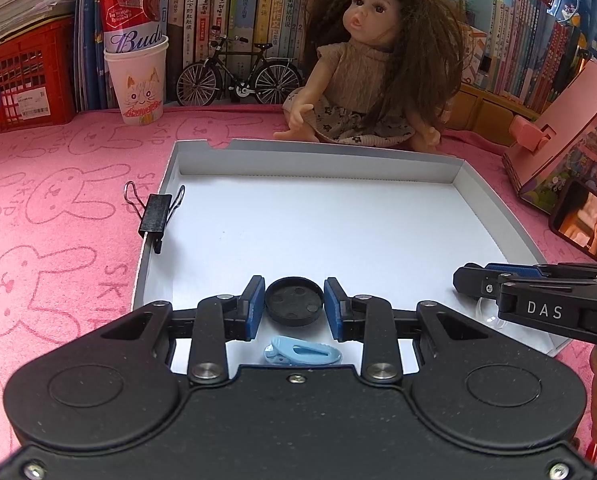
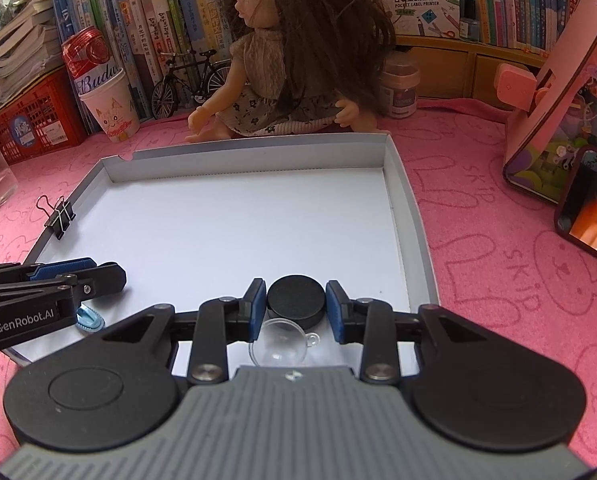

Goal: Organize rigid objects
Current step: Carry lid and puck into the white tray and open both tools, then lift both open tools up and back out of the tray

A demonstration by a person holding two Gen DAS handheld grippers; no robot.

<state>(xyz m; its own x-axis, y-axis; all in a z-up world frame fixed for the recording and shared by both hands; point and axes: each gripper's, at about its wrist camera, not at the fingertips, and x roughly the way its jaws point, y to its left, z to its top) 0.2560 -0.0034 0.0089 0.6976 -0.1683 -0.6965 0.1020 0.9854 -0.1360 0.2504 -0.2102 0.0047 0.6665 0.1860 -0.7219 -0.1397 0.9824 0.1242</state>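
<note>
A shallow white box lid (image 1: 202, 152) (image 2: 402, 184) lies on the pink cloth. My left gripper (image 1: 294, 304) is shut on a black round cap (image 1: 294, 301), hollow side facing the camera, low over the lid's near part. My right gripper (image 2: 296, 306) is shut on a black round disc (image 2: 296, 298). A light blue clip (image 1: 302, 354) (image 2: 88, 318) lies on the lid under the left gripper. A clear plastic dome (image 2: 280, 344) (image 1: 488, 314) lies under the right gripper. A black binder clip (image 1: 156, 212) (image 2: 60, 216) sits on the lid's left rim.
A doll (image 1: 374, 64) (image 2: 290, 60) sits behind the lid. A paper cup holding a red can (image 1: 136, 52) (image 2: 106, 96), a toy bicycle (image 1: 238, 76), red crates (image 1: 22, 80) and books stand at the back. A pink box (image 1: 566, 128) and a phone (image 1: 584, 224) are at right.
</note>
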